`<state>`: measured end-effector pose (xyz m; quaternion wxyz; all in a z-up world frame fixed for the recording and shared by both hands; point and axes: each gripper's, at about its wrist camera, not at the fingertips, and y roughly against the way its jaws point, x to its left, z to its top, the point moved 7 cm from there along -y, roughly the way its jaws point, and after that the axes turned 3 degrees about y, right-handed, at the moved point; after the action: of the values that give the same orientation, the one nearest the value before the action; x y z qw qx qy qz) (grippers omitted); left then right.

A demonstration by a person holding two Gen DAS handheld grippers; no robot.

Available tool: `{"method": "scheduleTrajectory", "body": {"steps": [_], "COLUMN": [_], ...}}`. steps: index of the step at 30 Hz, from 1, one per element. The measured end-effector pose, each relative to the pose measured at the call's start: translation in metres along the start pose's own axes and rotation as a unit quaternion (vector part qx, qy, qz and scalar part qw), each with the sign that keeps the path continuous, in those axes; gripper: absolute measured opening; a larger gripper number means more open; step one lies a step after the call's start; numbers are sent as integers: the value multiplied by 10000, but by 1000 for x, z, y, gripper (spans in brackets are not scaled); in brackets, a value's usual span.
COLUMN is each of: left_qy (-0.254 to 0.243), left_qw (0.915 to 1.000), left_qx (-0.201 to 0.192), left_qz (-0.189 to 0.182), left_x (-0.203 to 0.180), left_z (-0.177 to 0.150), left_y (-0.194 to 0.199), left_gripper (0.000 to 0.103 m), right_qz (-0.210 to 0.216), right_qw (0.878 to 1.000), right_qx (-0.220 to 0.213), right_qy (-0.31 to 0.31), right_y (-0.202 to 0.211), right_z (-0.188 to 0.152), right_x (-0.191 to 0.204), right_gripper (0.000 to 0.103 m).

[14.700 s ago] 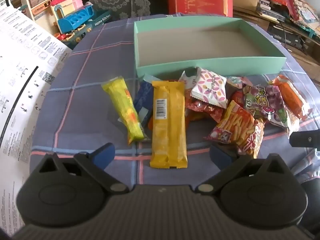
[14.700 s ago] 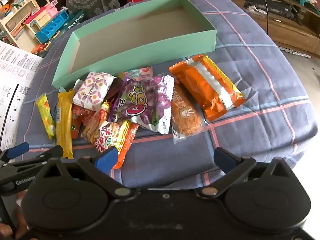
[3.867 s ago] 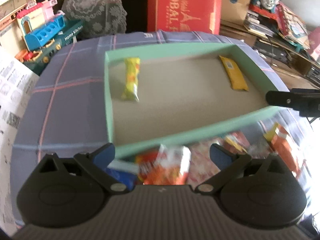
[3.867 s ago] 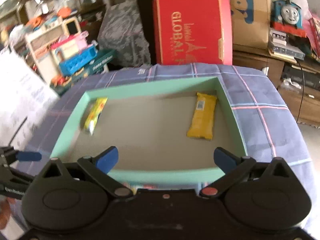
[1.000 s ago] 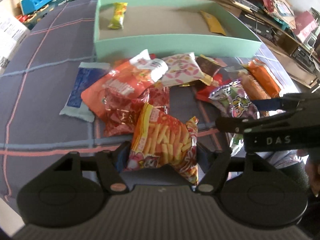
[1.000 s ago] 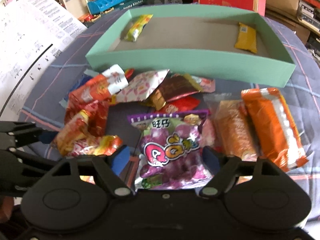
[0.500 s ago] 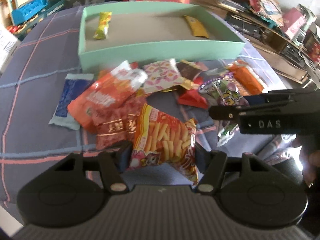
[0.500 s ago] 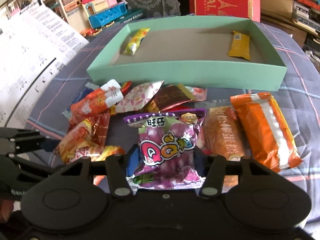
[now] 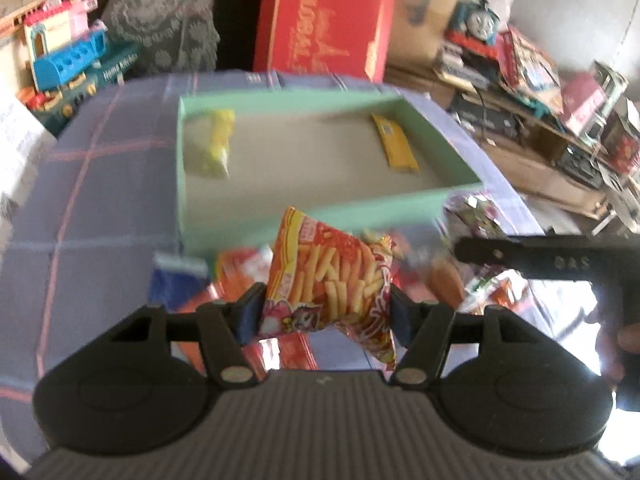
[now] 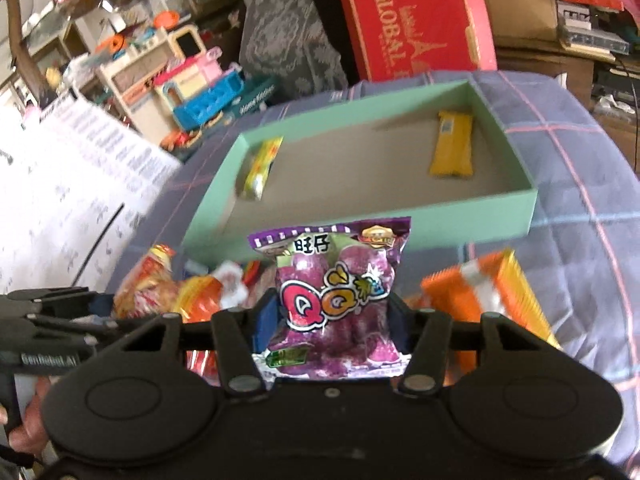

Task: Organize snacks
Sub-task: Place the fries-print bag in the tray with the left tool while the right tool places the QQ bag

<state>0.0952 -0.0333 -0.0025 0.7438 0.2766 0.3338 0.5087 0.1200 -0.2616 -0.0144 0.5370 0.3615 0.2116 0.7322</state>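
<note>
Each hand holds a tool, and each tool has a snack bag pinched in it. The left tool [image 9: 326, 312] is clamped on the orange bag of fry sticks [image 9: 328, 280]. The right tool [image 10: 326, 322] is clamped on the purple gummy bag [image 10: 334, 300]. Both bags look lifted off the pile of snacks on the surface, which is covered by a blue checked cloth [image 10: 580, 184].

The thing that matters most now is the green box [image 10: 400, 224]. It lies straight ahead of both tools, just past the bags, with its near wall facing them. Its long side runs left to right across the view. So each bag must go forward and over that near wall before it can drop in.

The box holds only two snacks. A yellow-green packet [image 10: 260, 168] lies at the left end of the box. A yellow bar [image 10: 452, 148] lies at the right end of the box. The middle of the box is bare, so there looks to be plenty of room.

The left tool is nearer the left end of the box, and the right tool, seen as a black arm [image 9: 532, 258] in the left view, is nearer the right end. More snacks, like the orange packet [image 10: 480, 300], wait in front of the box.
</note>
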Motion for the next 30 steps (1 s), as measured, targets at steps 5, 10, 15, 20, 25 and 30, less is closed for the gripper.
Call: {"method": "scheduleTrajectory", "body": {"steps": [5, 10, 15, 20, 25, 30], "left_qy": [33, -13, -131, -156, -87, -1], "left_qw": [9997, 9994, 9986, 9976, 9958, 9934], "left_qx": [-155, -55, 209, 426, 653, 805], "left_qz": [196, 344, 460, 522, 635, 820], "left_x": [15, 28, 32, 36, 47, 72], "left_z": [53, 99, 133, 150, 155, 151], "left_y": [-19, -63, -122, -175, -214, -234], "left_gripper": [62, 62, 62, 62, 62, 64], "right_qz": [-202, -383, -550, -542, -516, -526], "right_qw": [9996, 9987, 9980, 9977, 9976, 9972], "right_qx": [-184, -179, -82, 30, 210, 397], "right_qy": [-89, -277, -311, -394, -402, -354], "right_y": [-6, -30, -69, -112, -150, -188], "right_z": [39, 77, 114, 142, 152, 158], "right_x": [-22, -48, -69, -82, -87, -92], "right_gripper": [54, 54, 54, 54, 54, 54]}}
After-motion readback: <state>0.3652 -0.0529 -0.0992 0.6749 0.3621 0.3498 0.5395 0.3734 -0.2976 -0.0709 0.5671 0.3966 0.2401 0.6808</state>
